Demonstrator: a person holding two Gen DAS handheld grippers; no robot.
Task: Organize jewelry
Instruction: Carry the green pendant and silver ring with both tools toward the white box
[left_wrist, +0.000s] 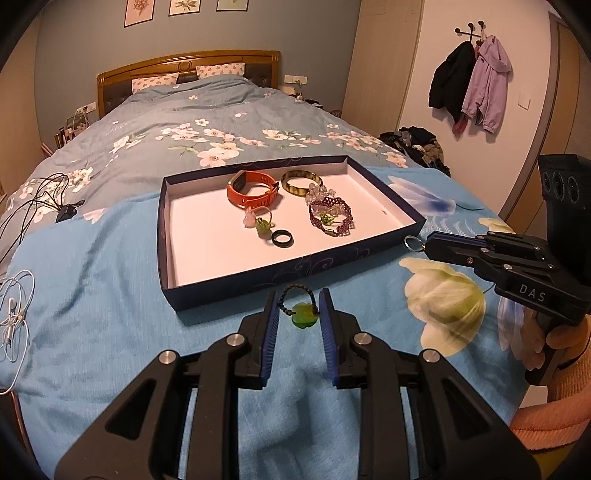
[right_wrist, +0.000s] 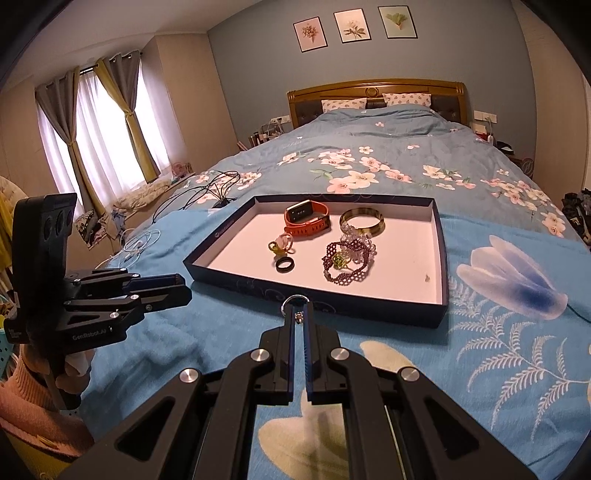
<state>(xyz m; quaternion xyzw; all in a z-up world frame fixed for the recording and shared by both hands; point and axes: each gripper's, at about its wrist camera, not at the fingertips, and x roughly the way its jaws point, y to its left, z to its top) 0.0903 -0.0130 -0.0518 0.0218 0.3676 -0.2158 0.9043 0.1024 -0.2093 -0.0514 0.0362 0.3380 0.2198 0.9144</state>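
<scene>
My left gripper (left_wrist: 298, 314) clamps green pendant (left_wrist: 305, 314) on beaded cord, just short of tray (left_wrist: 291, 264). Light, brittle stone; limp cord: grip stone flanks. My right gripper (right_wrist: 299, 318) pinches silver ring (right_wrist: 293, 301): light, rigid, slippery.

A floral duvet (right_wrist: 388, 162) covers the bed beneath three framed botanical prints (right_wrist: 354, 27), with jackets (left_wrist: 472, 85) hanging on wall hooks and curtains (right_wrist: 96, 122) drawn.
</scene>
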